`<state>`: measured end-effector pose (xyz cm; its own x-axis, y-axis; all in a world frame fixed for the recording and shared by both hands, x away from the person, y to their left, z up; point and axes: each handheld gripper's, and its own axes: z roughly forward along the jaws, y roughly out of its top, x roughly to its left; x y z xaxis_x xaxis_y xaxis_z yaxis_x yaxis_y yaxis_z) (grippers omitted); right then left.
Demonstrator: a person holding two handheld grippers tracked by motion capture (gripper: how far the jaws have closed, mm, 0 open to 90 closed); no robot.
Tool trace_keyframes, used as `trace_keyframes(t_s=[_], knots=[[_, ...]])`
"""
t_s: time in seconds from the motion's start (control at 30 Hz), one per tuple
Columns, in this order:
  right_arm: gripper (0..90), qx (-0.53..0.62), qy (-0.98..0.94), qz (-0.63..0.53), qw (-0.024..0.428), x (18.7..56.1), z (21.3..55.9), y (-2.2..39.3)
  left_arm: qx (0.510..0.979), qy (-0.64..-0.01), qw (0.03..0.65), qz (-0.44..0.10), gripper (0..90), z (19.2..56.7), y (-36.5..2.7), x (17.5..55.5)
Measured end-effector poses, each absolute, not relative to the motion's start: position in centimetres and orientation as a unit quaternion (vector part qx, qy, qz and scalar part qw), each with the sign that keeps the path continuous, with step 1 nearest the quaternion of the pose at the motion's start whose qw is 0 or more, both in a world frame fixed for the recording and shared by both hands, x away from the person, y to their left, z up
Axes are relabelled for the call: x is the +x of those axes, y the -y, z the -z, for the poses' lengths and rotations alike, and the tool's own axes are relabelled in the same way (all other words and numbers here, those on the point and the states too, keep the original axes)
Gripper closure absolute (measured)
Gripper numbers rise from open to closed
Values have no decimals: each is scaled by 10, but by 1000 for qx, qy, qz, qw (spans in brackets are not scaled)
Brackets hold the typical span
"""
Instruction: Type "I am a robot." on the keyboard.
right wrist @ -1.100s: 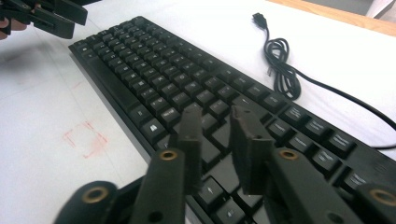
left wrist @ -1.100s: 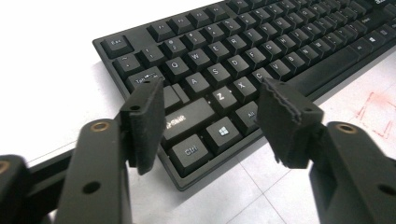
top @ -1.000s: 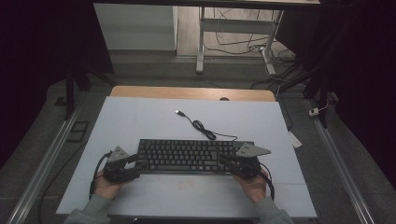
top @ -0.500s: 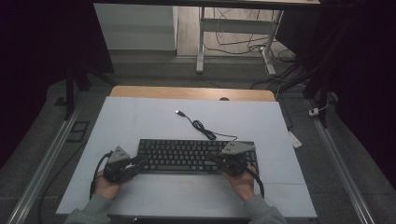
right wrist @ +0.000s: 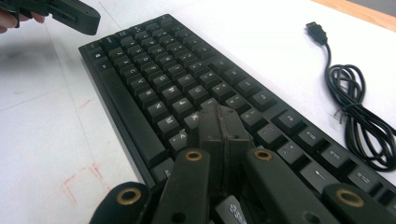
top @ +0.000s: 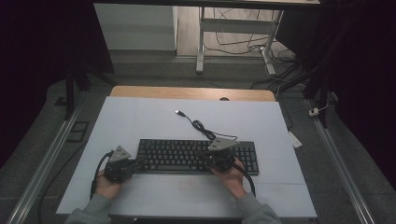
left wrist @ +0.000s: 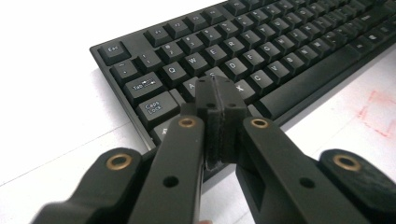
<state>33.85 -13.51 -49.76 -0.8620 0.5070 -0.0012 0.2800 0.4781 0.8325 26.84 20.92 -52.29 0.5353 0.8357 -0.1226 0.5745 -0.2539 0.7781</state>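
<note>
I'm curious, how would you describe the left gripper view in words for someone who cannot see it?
A black left gripper with its two jaws pressed shut hangs over the left end of a black computer keyboard, its tip above the keys near A and X. The keyboard lies on a white table surface that bears a faint red mark at the right.

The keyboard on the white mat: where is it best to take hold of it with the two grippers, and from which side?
Probably grip the keyboard at its two short ends, one gripper per end, coming in from the left and the right. It is long, flat and lies level, so end grips should balance it. The left gripper and the right gripper, both shut, must open first. Avoid the coiled cable behind.
</note>
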Motion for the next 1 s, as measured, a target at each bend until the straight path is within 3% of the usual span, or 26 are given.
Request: trace_keyframes(t_s=[1.0], knots=[[895,244,-869,-419,101,360,506,104,776,-477,373,-177,890,535,-206,280]])
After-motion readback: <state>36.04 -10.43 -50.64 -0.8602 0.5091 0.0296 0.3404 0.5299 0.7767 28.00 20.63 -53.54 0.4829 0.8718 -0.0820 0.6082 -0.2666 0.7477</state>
